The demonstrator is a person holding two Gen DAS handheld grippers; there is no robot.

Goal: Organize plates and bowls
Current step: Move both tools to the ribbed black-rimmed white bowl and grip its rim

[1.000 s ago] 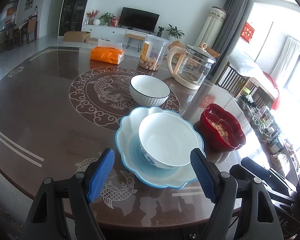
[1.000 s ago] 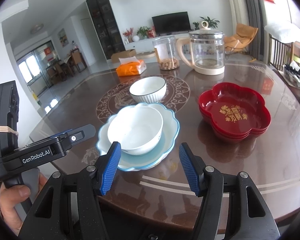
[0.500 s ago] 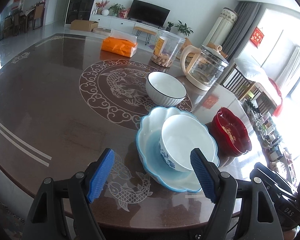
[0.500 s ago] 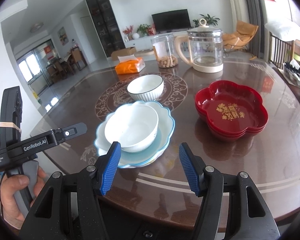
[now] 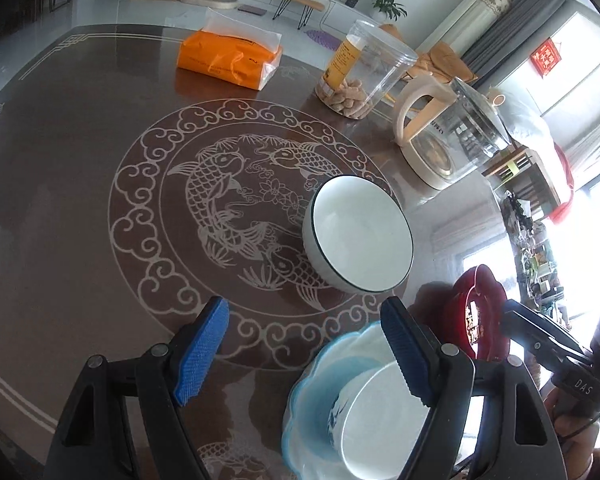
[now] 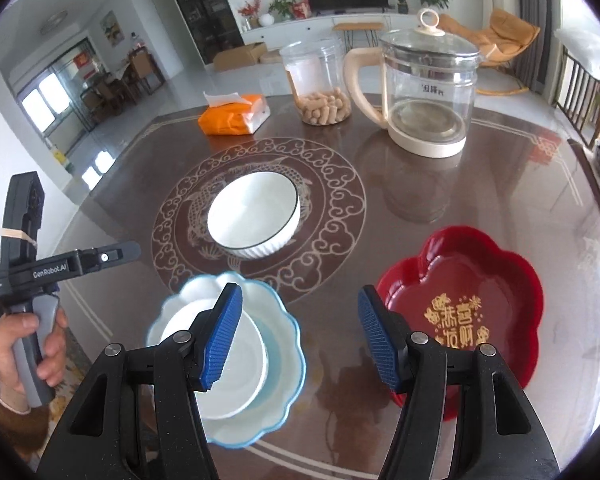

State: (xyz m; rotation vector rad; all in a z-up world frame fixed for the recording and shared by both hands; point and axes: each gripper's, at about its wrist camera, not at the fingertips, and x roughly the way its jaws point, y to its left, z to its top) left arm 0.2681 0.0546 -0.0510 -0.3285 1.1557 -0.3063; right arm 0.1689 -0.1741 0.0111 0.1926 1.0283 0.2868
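Readable lettering on two handheld grippers

"GenRobot.AI" in white along the black body of the left gripper (image 6: 56, 270), seen from the right wrist; "DAS" on the black body of the right gripper (image 5: 580, 381); gold Chinese characters on the red plate (image 6: 456, 326), not legible; kettle print too small

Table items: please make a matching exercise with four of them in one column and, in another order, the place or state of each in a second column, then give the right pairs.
1. dark-rimmed bowl
2. blue-patterned bowl
3. red dish
4. clear jar

A. inside the blue scalloped plate
B. holds peanuts
C. alone on the fish medallion
D. gold characters inside

Pairs: 1-C, 2-A, 3-D, 4-B
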